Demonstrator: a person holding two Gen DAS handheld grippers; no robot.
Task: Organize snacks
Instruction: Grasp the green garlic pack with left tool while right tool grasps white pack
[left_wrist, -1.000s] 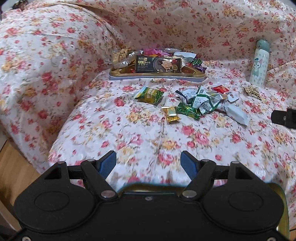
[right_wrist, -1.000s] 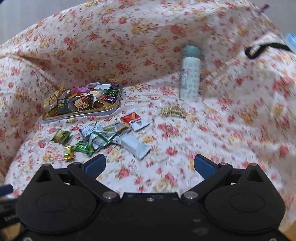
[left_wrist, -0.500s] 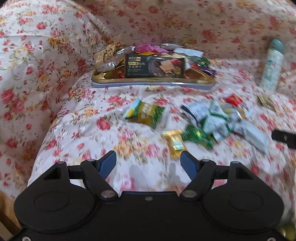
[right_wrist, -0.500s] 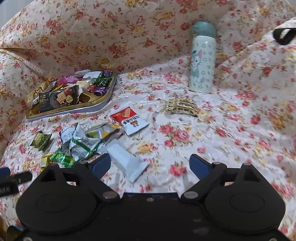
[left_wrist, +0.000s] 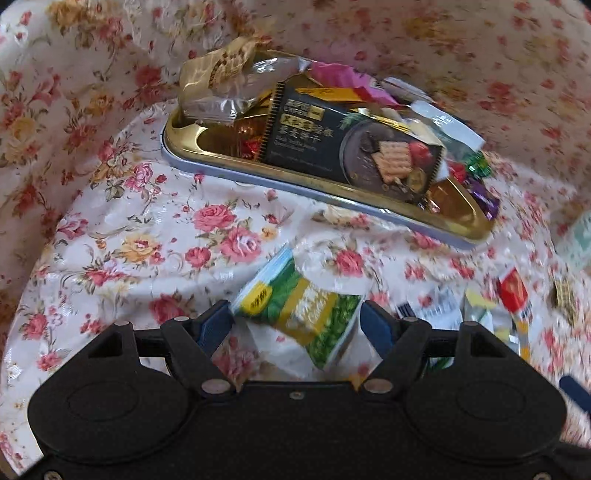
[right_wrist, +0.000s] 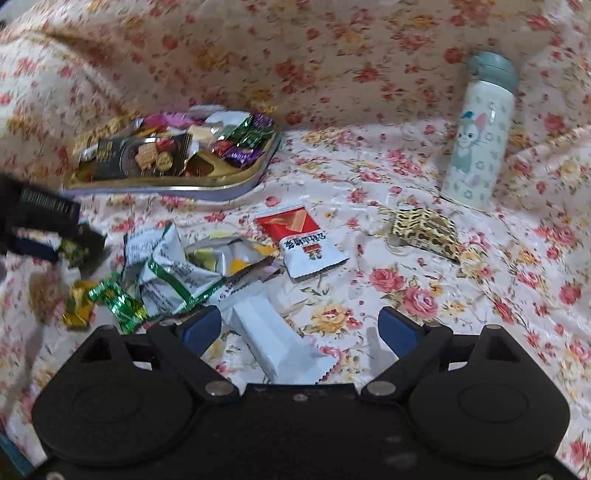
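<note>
While left gripper (left_wrist: 295, 325) straddles the green-yellow foil snack packet (left_wrist: 295, 306), jaws spread, unclamped: light, crinkly, slippery; pinch mid-body.

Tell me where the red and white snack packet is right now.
In the right wrist view the red and white snack packet lies flat on the floral cloth, just in front of the gold tray, between the crumpled wrappers and the leopard-print item.

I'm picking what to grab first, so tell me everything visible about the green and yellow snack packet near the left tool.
The green and yellow snack packet is a small glossy pillow wrapper with a pale sealed end, unopened as far as shows. It lies tilted on the floral cloth, in front of the gold tray, between the open left tool fingers; contact unclear.
</note>
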